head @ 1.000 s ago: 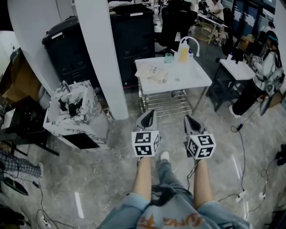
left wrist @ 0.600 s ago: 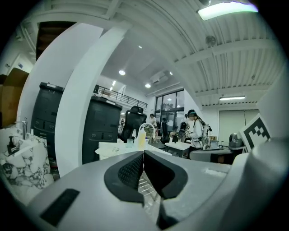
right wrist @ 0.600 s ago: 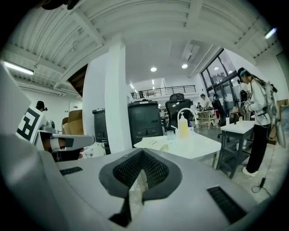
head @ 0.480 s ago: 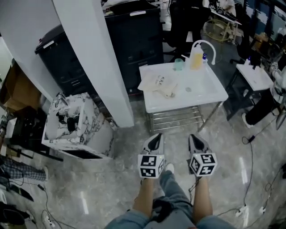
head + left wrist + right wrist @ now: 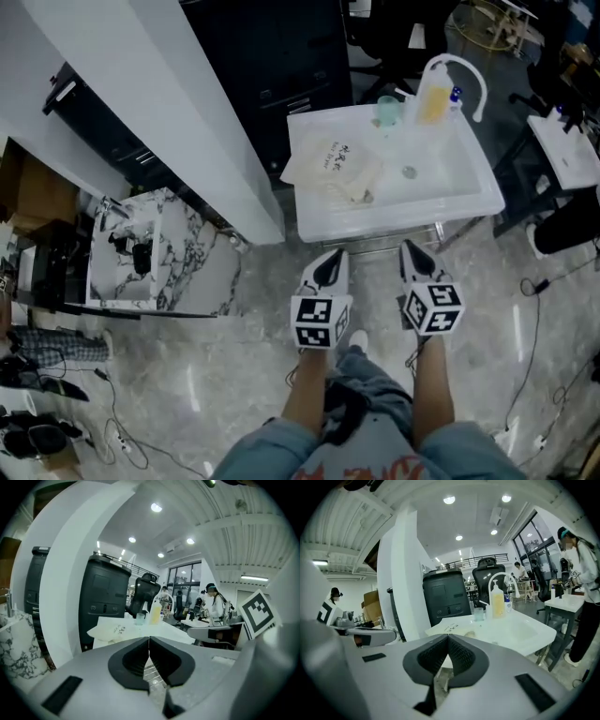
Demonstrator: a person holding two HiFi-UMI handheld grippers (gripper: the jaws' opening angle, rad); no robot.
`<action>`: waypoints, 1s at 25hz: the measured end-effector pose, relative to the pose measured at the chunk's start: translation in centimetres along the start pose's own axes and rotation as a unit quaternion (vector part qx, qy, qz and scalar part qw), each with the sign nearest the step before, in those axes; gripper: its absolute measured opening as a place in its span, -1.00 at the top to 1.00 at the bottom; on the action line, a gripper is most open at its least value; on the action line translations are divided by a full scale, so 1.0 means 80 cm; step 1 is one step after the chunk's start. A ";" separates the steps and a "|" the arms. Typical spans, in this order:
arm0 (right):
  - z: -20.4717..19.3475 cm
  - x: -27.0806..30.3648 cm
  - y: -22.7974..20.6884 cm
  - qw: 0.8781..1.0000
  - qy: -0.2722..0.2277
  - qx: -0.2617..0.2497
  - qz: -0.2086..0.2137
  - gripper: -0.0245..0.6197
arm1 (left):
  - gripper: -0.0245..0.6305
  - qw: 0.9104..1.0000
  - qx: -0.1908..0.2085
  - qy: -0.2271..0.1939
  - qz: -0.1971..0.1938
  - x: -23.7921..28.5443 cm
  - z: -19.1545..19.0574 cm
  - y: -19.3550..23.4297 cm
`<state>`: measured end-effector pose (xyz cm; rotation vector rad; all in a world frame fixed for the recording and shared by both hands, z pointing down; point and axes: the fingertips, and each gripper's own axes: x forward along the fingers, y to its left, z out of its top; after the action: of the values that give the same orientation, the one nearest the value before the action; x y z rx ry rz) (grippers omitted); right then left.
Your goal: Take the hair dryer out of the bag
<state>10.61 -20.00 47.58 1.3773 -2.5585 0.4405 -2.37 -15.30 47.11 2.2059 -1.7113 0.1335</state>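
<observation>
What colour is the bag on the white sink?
The bag is cream with dark print; clearest in head view.

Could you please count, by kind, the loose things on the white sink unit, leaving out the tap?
Bag: 1
Cup: 1
Bottles: 2 (yellow bottle, blue-topped bottle)
Total: 4

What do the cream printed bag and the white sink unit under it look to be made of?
Cream printed bag: probably soft cloth or non-woven fabric with a matte finish; it lies slumped and creased, with no shine. White sink unit: smooth and glossy, with a one-piece moulded look and a rounded rim, so ceramic or plastic; the pictures cannot settle which.
</observation>
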 end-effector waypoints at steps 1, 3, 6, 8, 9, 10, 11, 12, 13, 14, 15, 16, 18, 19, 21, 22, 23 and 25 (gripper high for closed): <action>0.009 0.010 -0.004 1.000 -0.003 0.001 0.003 0.92 | 0.92 1.000 0.005 -0.002 0.001 0.009 0.009 0.003; 0.021 0.029 -0.008 1.000 -0.005 0.001 0.013 0.92 | 0.92 1.000 0.014 0.001 0.004 0.023 0.022 0.009; 0.030 0.052 -0.008 1.000 0.000 0.004 0.026 0.92 | 0.92 1.000 0.022 0.013 0.004 0.039 0.032 0.019; 0.030 0.066 -0.005 0.999 0.003 0.002 0.034 0.92 | 0.92 0.999 0.029 0.029 0.003 0.050 0.028 0.027; 0.028 0.073 -0.004 0.999 0.006 0.001 0.037 0.92 | 0.92 0.999 0.031 0.038 0.001 0.058 0.022 0.031; 0.025 0.079 -0.006 0.999 0.009 0.000 0.038 0.92 | 0.92 0.998 0.032 0.048 -0.002 0.067 0.015 0.034; 0.022 0.086 -0.011 0.999 0.012 -0.002 0.037 0.92 | 0.92 0.998 0.033 0.055 -0.006 0.078 0.009 0.037; 0.020 0.092 -0.020 0.999 0.015 -0.005 0.033 0.92 | 0.92 0.998 0.034 0.061 -0.009 0.091 0.004 0.039; 0.020 0.097 -0.032 0.999 0.018 -0.007 0.027 0.92 | 0.92 0.997 0.036 0.066 -0.011 0.105 0.000 0.041; 0.021 0.102 -0.046 1.000 0.019 -0.007 0.018 0.92 | 0.92 0.997 0.039 0.071 -0.014 0.119 -0.003 0.043; 0.022 0.105 -0.061 1.000 0.021 -0.006 0.007 0.92 | 0.92 0.996 0.042 0.078 -0.016 0.132 -0.005 0.046; 0.023 0.108 -0.077 1.000 0.023 -0.002 -0.005 0.92 | 0.92 0.995 0.046 0.086 -0.018 0.146 -0.007 0.048; 0.023 0.115 -0.106 0.999 0.026 0.013 -0.026 0.92 | 0.92 0.993 0.057 0.104 -0.023 0.172 -0.009 0.052; 0.023 0.121 -0.118 0.999 0.028 0.021 -0.035 0.92 | 0.92 0.991 0.065 0.113 -0.025 0.185 -0.009 0.053; 0.023 0.136 -0.134 0.998 0.034 0.034 -0.044 0.92 | 0.91 0.988 0.081 0.128 -0.027 0.209 -0.007 0.057; 0.023 0.146 -0.139 0.998 0.037 0.039 -0.045 0.92 | 0.91 0.986 0.091 0.135 -0.026 0.220 -0.006 0.060; 0.020 0.156 -0.141 0.997 0.040 0.044 -0.044 0.92 | 0.88 0.984 0.101 0.143 -0.026 0.231 -0.007 0.064; 0.010 0.176 -0.142 0.997 0.048 0.055 -0.040 0.92 | 0.77 0.979 0.118 0.162 -0.030 0.250 -0.013 0.069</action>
<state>12.45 -37.13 53.08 1.4520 -2.4268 0.6259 -2.15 -34.61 54.89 2.2432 -1.5114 0.6726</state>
